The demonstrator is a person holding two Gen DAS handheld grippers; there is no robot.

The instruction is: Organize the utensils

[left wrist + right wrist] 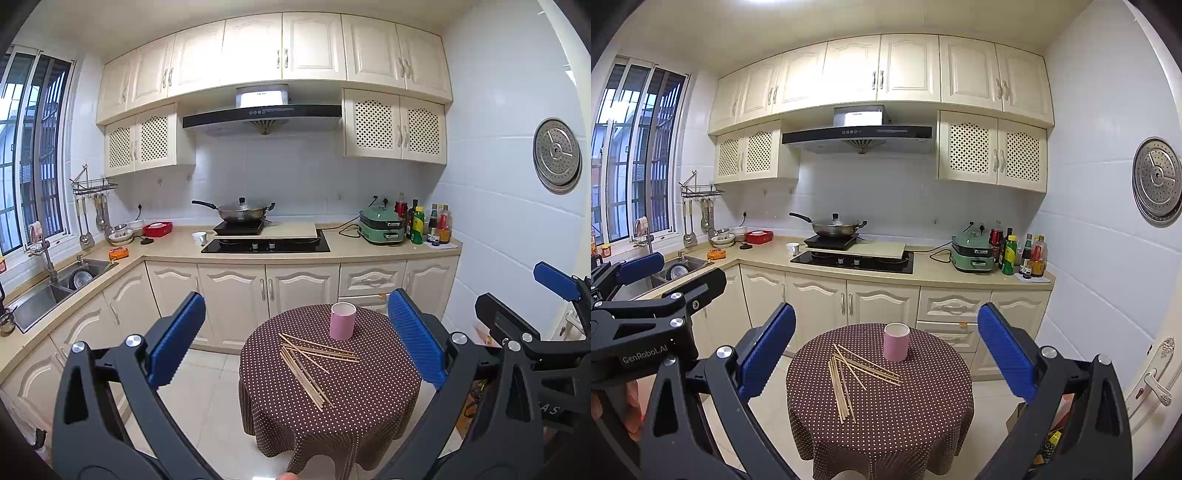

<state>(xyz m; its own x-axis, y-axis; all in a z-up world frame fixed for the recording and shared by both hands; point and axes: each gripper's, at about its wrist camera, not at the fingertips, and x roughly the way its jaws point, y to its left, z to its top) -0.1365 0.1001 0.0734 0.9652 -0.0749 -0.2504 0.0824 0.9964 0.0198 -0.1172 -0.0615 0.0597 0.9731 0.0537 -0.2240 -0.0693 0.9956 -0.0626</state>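
Left gripper (pixel 295 343) jaws spread wide, empty, right gripper (pixel 886 350) same, both hovering well short of round polka-dot surface (pixel 369 391), chopsticks (pixel 314 363) scattered mid-cloth, pink cup (pixel 342 320) upright just behind them

cup (pixel 342 320) behind chopsticks (pixel 310 363), on table (pixel 369 406)

Small round table (pixel 369 402) in a brown polka-dot cloth; pink cup (pixel 342 320) on it, loose chopsticks (pixel 310 363) scattered just in front of the cup.
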